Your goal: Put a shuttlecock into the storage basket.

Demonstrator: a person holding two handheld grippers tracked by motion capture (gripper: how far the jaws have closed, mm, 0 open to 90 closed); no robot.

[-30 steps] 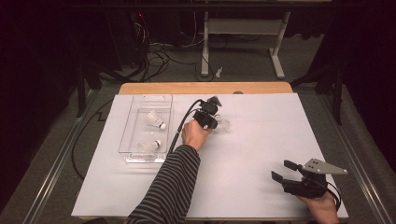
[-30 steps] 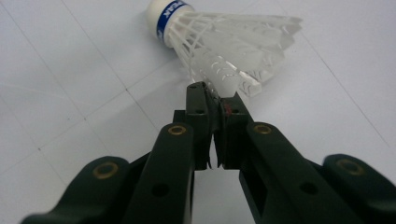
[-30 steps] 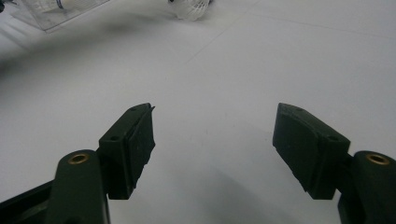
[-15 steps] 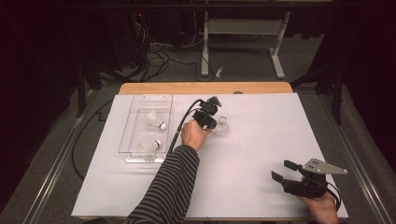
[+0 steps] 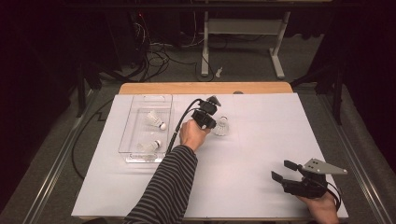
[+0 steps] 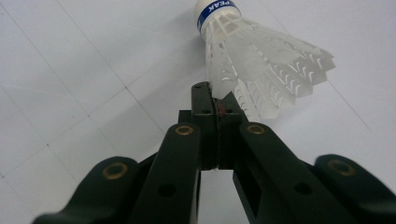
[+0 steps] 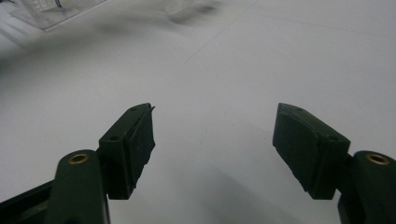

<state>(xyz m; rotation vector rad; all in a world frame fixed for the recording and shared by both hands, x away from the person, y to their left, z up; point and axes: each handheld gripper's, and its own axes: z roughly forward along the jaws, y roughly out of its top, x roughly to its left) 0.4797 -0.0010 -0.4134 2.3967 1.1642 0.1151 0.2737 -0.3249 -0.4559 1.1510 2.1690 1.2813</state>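
A white shuttlecock [image 5: 222,126] with a blue band on its cork lies on its side on the white sheet near the table's middle. My left gripper [image 5: 213,124] is right beside it, on its left. In the left gripper view the jaws of my left gripper [image 6: 213,95] stand together, pinching the edge of the feather skirt of the shuttlecock [image 6: 257,60]. My right gripper [image 5: 279,169] rests near the front right corner, open, with nothing between its fingers. The right gripper view shows my right gripper [image 7: 215,123] with its jaws wide apart over bare sheet.
A clear plastic tray [image 5: 144,98] lies at the left of the sheet with two more shuttlecocks [image 5: 154,120] [image 5: 150,146] inside. The left gripper's black cable [image 5: 180,126] loops past the tray's right side. The wooden table edge [image 5: 205,87] runs along the back.
The shuttlecock by my left gripper has shifted a little toward the jaws, which have come together on its skirt. Both hands have stayed where they were.
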